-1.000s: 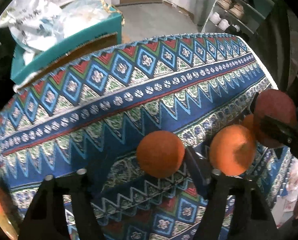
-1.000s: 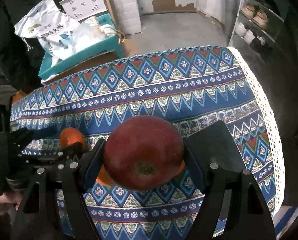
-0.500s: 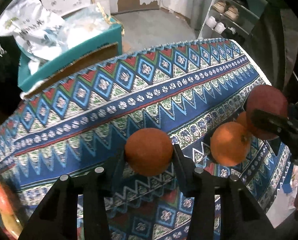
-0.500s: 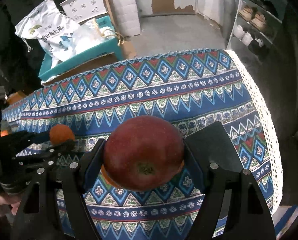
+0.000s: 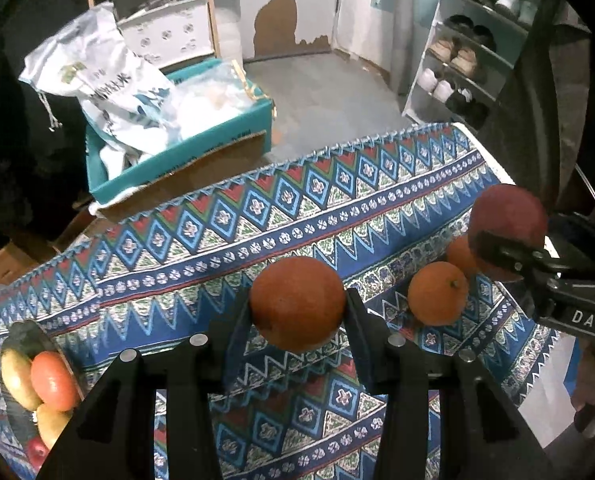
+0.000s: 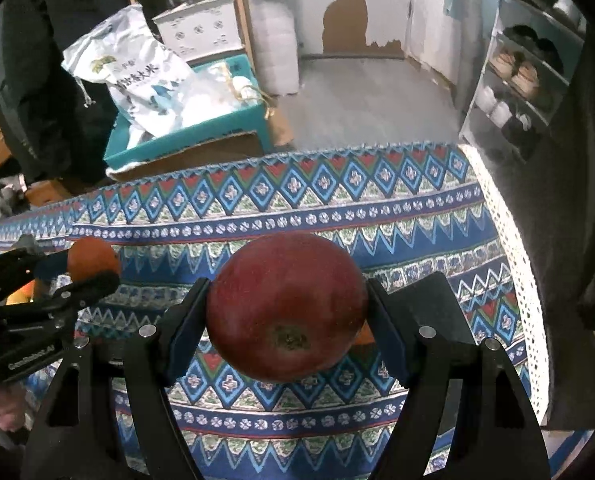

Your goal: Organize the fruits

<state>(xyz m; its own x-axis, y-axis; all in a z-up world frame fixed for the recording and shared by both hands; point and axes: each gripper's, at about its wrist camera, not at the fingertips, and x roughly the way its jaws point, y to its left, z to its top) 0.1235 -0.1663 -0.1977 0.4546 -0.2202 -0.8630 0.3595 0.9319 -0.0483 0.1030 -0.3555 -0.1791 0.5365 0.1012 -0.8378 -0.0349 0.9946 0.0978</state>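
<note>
My left gripper [image 5: 297, 308] is shut on an orange [image 5: 297, 303] and holds it above the patterned tablecloth [image 5: 217, 240]. My right gripper [image 6: 287, 312] is shut on a dark red apple [image 6: 285, 308], also held off the cloth; the same apple [image 5: 507, 220] shows at the right of the left wrist view. Two more oranges lie on the cloth, one [image 5: 437, 294] in front and one [image 5: 459, 256] partly hidden behind the right gripper. A dark plate [image 5: 21, 332] at the left edge holds several fruits, among them a tomato-red one [image 5: 53, 380] and yellow ones.
Beyond the table's far edge stands a teal box [image 5: 185, 148] with a white printed bag [image 5: 101, 84] in it. A shoe rack [image 5: 461, 60] is at the back right. The cloth's white lace hem [image 6: 513, 272] marks the right edge of the table.
The left gripper closed on the orange and lifted it off the cloth; the plate of fruit came into view at the left. The right gripper rose slightly, still gripping the apple.
</note>
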